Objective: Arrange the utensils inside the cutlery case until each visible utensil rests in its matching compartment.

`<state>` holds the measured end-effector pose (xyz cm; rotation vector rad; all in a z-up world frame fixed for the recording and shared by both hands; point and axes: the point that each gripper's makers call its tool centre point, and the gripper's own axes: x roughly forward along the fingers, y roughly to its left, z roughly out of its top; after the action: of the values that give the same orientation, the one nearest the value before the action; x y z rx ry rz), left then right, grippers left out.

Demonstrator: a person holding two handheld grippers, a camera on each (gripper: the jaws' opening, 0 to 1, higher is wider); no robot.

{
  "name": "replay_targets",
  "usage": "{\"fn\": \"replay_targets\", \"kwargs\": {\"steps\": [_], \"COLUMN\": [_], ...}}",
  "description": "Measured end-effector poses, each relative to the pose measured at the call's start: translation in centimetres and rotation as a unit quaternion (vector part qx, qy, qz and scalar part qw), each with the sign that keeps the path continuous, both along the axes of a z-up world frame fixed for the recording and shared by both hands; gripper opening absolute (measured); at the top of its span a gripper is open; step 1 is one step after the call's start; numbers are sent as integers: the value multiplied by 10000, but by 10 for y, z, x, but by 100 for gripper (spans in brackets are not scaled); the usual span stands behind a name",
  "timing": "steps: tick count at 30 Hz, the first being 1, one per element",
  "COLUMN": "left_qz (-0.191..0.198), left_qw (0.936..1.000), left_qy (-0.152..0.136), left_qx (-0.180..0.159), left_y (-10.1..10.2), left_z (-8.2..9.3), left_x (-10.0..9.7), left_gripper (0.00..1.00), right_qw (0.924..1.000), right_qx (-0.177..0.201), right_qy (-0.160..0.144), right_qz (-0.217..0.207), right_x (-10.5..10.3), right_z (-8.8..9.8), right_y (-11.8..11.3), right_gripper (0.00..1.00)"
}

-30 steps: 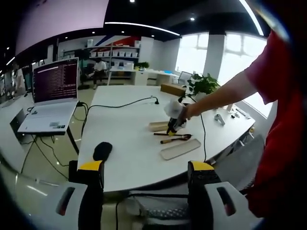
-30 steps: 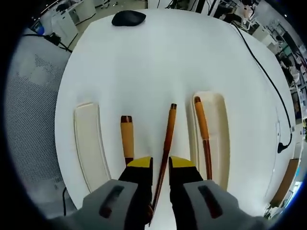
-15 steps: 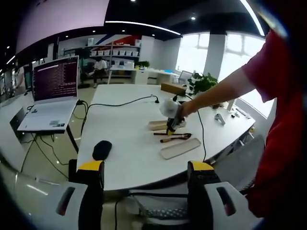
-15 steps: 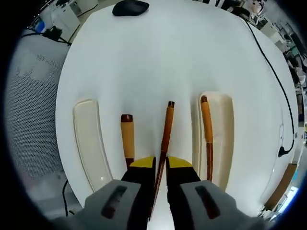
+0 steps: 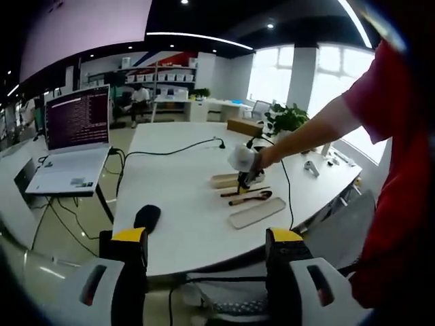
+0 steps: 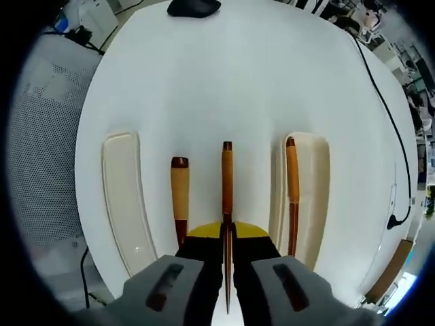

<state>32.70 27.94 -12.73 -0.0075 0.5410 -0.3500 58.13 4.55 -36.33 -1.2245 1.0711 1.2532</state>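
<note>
Right gripper pinching chopstick pointing toward 12 o'clock; case tray lying at 3 o'clock; left gripper hanging spread.

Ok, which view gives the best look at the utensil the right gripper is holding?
The right gripper view: the slim wooden utensil runs straight up between the closed right gripper, close and sharp. In the left gripper view it is a small distant stick on the table.

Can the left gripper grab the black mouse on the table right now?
Probably yes, with a short reach. The left gripper is open and holds nothing, and the black mouse lies near the table edge just ahead of it, nothing between them.
</note>
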Motion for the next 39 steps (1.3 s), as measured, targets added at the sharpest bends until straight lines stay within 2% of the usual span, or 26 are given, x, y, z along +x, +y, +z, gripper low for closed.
{"fn": "replay_targets", "kwargs": {"steps": [5,8,12,15,26,39], "left_qz": [4,-95,-98,-116,-113,-90], "left_qw": [10000,9999,9999,9999,9998,9998], "left_qy": [-38,-51,-125,-120,-143,-167], "left_qx": [-39,44,29,32,55,33], "left_y": [1,-1,-2,-3,-4,-6], "left_z": [2,3,7,6,6,8], "left_x": [2,4,7,5,1,-4], "left_gripper": [73,72,72,72,72,72], "right_qw": [9999,9993,9993,9993,9990,9987], "right_qx": [117,291,328,339,392,432], "right_qy": [-73,-15,-13,-121,-189,-259], "right_qz": [49,-235,-201,-103,-113,49], "right_x": [1,4,0,3,8,10], "right_z": [8,7,14,17,35,45], "right_y": [-1,1,5,5,4,3], "right_gripper": [0,0,0,0,0,0]}}
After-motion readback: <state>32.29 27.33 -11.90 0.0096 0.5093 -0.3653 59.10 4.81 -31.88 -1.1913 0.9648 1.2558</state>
